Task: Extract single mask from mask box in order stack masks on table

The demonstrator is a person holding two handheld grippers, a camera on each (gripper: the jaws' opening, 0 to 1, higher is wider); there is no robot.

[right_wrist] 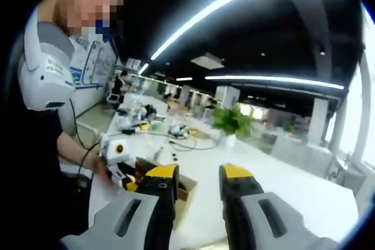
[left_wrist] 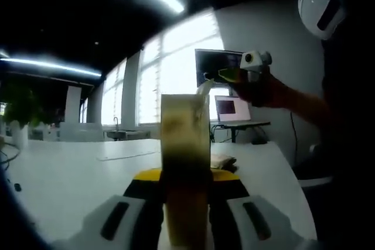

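My left gripper (left_wrist: 185, 181) is shut on a tall tan mask box (left_wrist: 185, 144), held upright over the white table (left_wrist: 70, 174). A pale mask tip (left_wrist: 204, 90) sticks out of the box's top. In the left gripper view, a hand holds my right gripper (left_wrist: 227, 75) just up and right of that tip; whether it touches is unclear. A small pile of masks (left_wrist: 223, 161) lies on the table behind the box. In the right gripper view, my right gripper (right_wrist: 199, 181) has its jaws apart with nothing between them. The left gripper (right_wrist: 131, 182) and the brown box (right_wrist: 186, 190) are beyond them.
A laptop (left_wrist: 232, 109) and a dark monitor (left_wrist: 215, 64) stand at the table's far right. Cables and small tools (right_wrist: 170, 130) lie on a farther table, near a potted plant (right_wrist: 232, 121). A person (right_wrist: 47, 86) stands close on the left in the right gripper view.
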